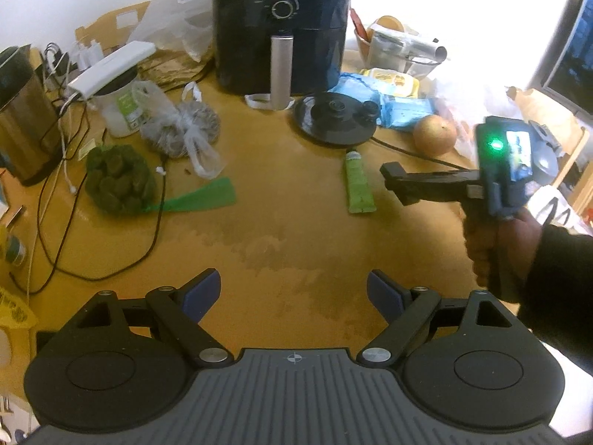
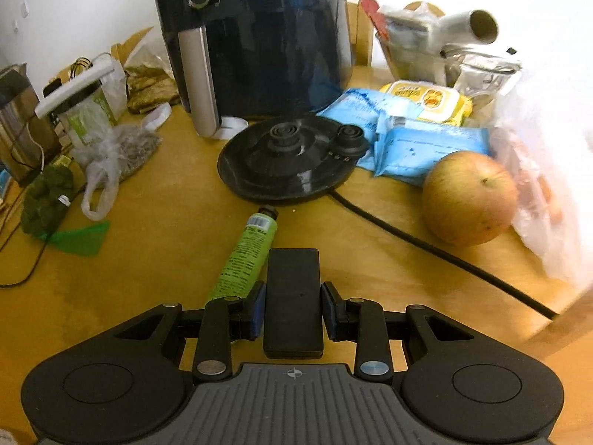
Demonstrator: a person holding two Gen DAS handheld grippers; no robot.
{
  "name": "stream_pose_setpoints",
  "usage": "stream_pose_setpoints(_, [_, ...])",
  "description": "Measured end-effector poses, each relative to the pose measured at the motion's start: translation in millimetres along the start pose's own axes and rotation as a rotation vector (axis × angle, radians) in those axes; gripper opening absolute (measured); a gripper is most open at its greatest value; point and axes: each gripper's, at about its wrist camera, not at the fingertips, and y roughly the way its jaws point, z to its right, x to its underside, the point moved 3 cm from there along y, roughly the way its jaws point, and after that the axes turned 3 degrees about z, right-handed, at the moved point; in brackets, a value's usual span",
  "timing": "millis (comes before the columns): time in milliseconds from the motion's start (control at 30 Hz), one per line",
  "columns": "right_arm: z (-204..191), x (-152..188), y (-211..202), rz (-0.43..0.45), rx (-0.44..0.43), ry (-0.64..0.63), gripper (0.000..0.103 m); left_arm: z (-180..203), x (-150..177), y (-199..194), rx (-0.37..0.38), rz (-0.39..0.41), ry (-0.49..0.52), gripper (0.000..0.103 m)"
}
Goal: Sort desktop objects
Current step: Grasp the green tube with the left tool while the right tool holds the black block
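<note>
My right gripper (image 2: 292, 311) is shut on a flat black rectangular device (image 2: 292, 296) and holds it above the wooden table. In the left wrist view the right gripper (image 1: 398, 181) shows at the right with that black device (image 1: 393, 170) sticking out leftward. A green tube (image 2: 246, 256) lies just left of the device; it also shows in the left wrist view (image 1: 357, 181). An apple (image 2: 469, 196) sits to the right, also seen in the left wrist view (image 1: 434, 135). My left gripper (image 1: 292, 296) is open and empty above bare table.
A black air fryer (image 1: 283, 26) stands at the back, a black kettle base (image 1: 335, 118) with its cable in front. Blue wipe packs (image 2: 430, 148), a net of green items (image 1: 118, 181), a tied plastic bag (image 1: 185, 131), a steel kettle (image 1: 22, 118) and cables crowd the edges.
</note>
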Motion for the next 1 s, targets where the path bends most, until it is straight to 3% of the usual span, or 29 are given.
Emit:
stream_pose_setpoints(367, [8.8, 19.6, -64.7, 0.031, -0.025, 0.015, 0.034, 13.1, -22.3, 22.7, 0.019, 0.018, 0.063, 0.087])
stream_pose_setpoints(1000, [36.9, 58.5, -133.0, 0.051, 0.046, 0.143, 0.034, 49.4, -51.7, 96.0, 0.087, 0.015, 0.112, 0.085])
